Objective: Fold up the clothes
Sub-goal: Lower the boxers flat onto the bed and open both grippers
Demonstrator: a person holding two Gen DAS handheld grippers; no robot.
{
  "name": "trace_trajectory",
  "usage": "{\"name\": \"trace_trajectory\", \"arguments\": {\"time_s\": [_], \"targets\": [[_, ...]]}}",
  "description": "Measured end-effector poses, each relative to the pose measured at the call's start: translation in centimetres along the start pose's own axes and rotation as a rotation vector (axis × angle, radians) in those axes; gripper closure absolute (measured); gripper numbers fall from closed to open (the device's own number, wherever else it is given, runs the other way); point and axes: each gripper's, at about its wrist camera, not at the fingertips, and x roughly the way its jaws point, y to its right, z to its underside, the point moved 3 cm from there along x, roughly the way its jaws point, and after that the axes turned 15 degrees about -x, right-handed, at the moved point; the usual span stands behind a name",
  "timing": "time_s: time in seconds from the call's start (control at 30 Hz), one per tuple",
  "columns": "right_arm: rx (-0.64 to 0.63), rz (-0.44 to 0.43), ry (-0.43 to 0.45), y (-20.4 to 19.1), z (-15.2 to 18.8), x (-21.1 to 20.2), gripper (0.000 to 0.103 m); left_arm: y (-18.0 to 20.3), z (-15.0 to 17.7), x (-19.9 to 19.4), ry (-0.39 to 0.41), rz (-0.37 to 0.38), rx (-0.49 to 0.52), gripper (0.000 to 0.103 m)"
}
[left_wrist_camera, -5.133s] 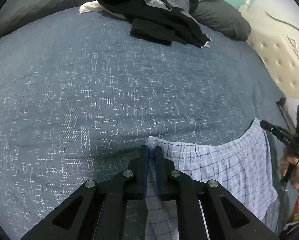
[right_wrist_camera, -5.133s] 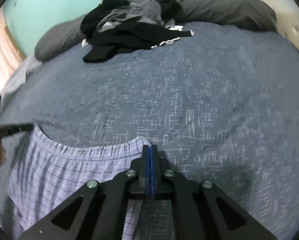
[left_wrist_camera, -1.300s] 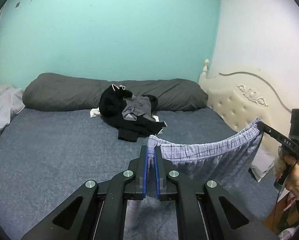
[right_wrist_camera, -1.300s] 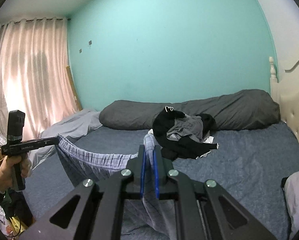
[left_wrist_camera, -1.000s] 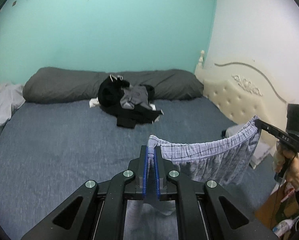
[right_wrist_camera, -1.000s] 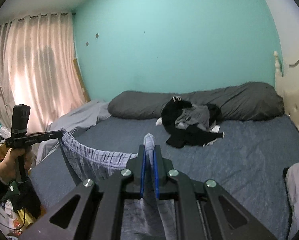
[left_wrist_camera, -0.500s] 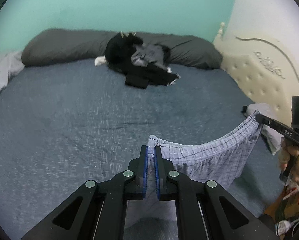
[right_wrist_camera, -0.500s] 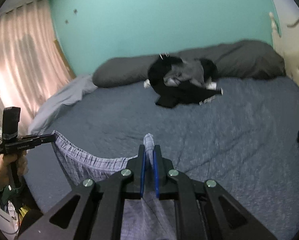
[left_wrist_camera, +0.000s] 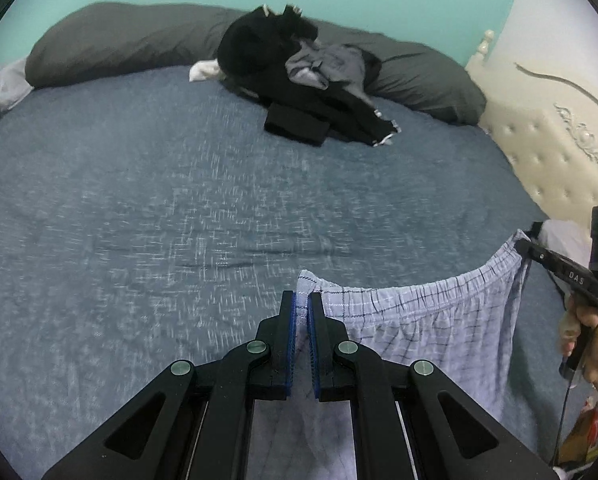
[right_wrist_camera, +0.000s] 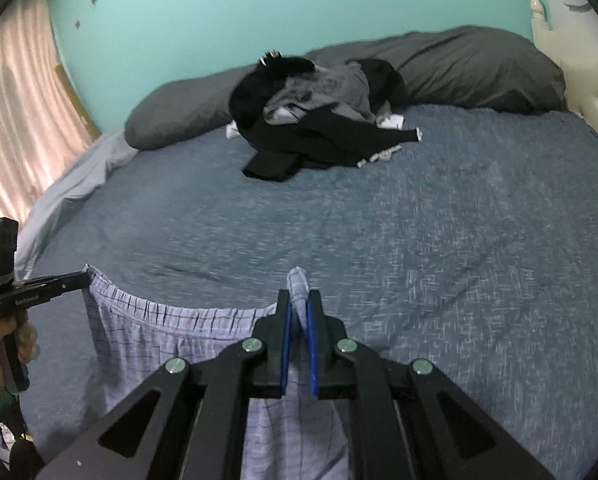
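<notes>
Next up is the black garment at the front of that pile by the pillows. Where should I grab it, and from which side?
Likely the folded black garment's near end, approached from the foot of the bed: it juts clear of the pile onto bare blue bedspread. Both grippers are busy, left gripper and right gripper clamping the plaid shorts.

Plaid shorts (left_wrist_camera: 419, 332) lower part cut off, bedspread (left_wrist_camera: 179, 208) motion-blurred
</notes>
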Motion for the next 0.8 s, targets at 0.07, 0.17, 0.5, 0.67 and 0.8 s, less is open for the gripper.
{"name": "trace_trajectory", "arguments": {"time_s": [0.07, 0.17, 0.5, 0.67, 0.8], "targets": [[0.004, 0.001, -0.042, 0.5, 0.2, 2.4, 0.096, -0.3, -0.3, 1.9, -0.017, -0.013, -0.01, 0.097], [0.011, 0.004, -0.083, 1.1, 0.6, 5.3, 0.096, -1.0, -0.5, 4.2, -0.04, -0.031, -0.022, 0.097], [0.05, -0.023, -0.167, 2.6, 2.1, 10.7, 0.096, -3.2, -0.3, 9.1, -0.097, -0.061, -0.053, 0.097], [0.124, -0.023, -0.194, 3.6, 2.9, 11.0, 0.081, -3.8, -0.1, 9.2, -0.108, -0.036, -0.086, 0.094], [0.236, -0.038, -0.107, 4.8, 4.0, 8.0, 0.072, -4.3, -0.2, 7.5, -0.111, -0.003, -0.111, 0.072]]}}
